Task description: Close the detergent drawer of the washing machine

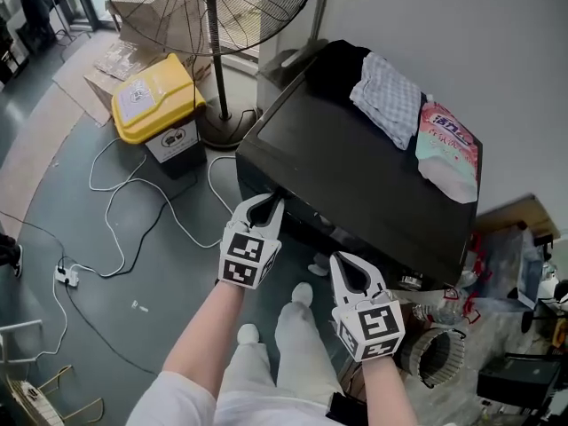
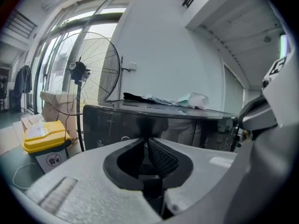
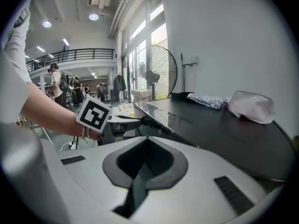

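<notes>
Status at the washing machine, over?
Left gripper shut, tips at front top edge of washing machine. Right gripper shut, empty, alongside. Drawer hidden from view. Nothing seen blocking.

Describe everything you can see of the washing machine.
The washing machine is a black box with a glossy, reflective flat top, standing against the white wall. At its far end lie a dark garment, a checked cloth and a pink-and-white pouch. The shut left gripper is at its upper front edge near the left corner; the detergent drawer itself cannot be made out.
</notes>
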`<act>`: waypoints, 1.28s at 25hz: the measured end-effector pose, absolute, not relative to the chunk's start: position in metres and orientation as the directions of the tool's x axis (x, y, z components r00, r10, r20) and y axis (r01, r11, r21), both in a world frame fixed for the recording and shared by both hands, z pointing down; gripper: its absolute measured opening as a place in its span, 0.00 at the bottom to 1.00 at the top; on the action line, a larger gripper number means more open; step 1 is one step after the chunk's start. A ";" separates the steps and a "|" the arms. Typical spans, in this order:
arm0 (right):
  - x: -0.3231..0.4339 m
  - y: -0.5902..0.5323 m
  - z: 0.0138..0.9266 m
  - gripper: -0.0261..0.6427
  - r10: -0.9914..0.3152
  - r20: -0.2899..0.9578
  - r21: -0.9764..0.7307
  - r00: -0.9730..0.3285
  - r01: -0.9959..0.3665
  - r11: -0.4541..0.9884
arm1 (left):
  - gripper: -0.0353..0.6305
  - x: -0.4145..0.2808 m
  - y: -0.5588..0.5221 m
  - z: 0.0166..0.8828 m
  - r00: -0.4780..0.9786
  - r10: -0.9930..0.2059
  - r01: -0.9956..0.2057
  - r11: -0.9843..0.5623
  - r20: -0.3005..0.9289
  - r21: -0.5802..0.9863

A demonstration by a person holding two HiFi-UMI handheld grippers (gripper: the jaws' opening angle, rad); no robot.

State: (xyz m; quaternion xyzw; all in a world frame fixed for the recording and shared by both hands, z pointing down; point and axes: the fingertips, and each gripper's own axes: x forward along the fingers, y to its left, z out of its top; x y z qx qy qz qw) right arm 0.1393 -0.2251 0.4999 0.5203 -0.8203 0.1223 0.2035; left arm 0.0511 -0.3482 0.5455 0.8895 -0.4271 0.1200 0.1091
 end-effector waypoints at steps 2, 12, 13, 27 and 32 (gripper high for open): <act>0.138 -0.227 0.498 0.03 -0.801 0.460 0.016 -0.383 -0.899 0.438 | 0.09 0.049 -0.348 0.546 0.611 -0.731 -0.783 -0.616 0.303 0.093; 0.131 -0.222 0.468 0.03 -0.835 0.415 0.034 -0.362 -0.911 0.412 | 0.09 0.035 -0.329 0.520 0.592 -0.741 -0.793 -0.606 0.317 0.064; 0.130 -0.219 0.462 0.03 -0.842 0.407 0.036 -0.353 -0.915 0.401 | 0.09 0.031 -0.325 0.515 0.593 -0.742 -0.792 -0.607 0.312 0.062; 0.113 -0.157 0.387 0.03 -0.922 0.279 0.086 -0.269 -0.949 0.303 | 0.08 -0.015 -0.252 0.421 0.600 -0.772 -0.780 -0.623 0.211 -0.060; 0.110 -0.137 0.359 0.03 -0.936 0.247 0.124 -0.250 -0.950 0.286 | 0.08 -0.022 -0.225 0.389 0.638 -0.751 -0.755 -0.654 0.170 -0.049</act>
